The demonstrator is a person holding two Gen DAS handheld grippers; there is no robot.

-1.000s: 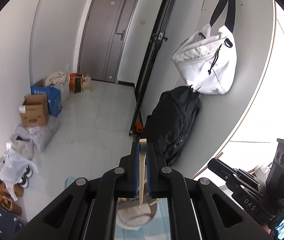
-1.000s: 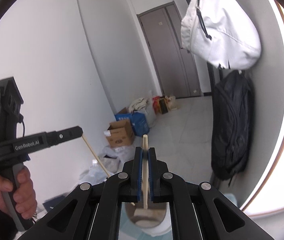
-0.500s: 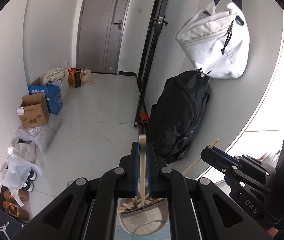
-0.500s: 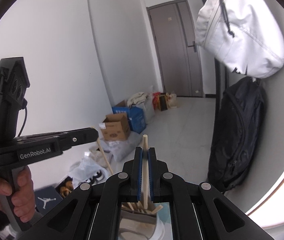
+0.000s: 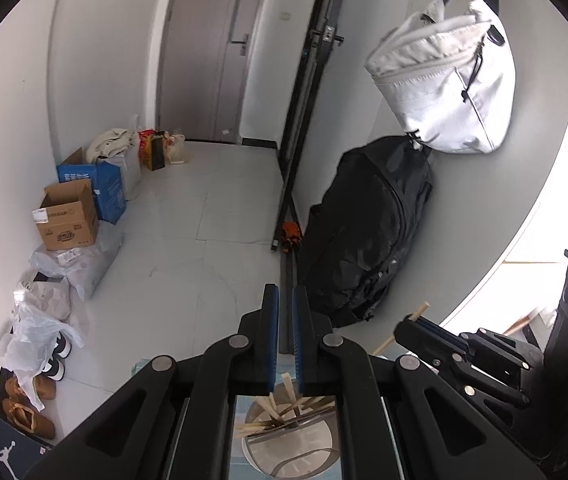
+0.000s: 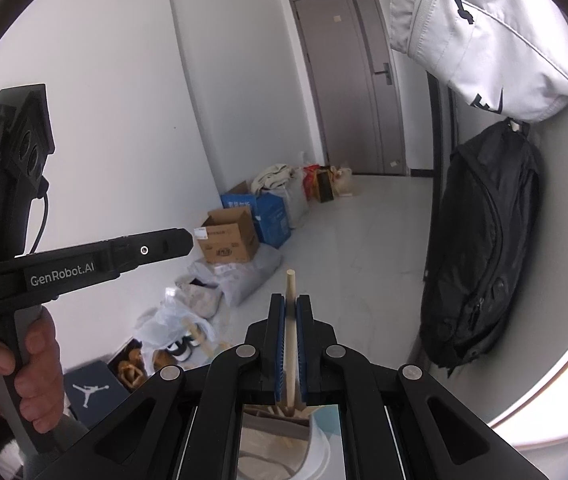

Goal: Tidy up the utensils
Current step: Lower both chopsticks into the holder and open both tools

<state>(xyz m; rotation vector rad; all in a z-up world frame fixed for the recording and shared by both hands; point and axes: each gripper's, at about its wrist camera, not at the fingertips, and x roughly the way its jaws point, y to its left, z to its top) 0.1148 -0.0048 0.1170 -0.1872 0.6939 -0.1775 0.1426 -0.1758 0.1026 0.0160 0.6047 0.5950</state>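
left tongs (image 5: 285, 334): narrow, empty now, stick just dropped into holder (image 5: 289, 438) at bottom middle | right tongs (image 6: 291, 344): holding wooden chopstick (image 6: 290, 320), goes in next

The left gripper (image 5: 285, 340) let go of its wooden chopstick (image 5: 288, 389), which dropped among the others in the round holder (image 5: 284, 452) at the frame's lower middle; its jaws parted, empty.
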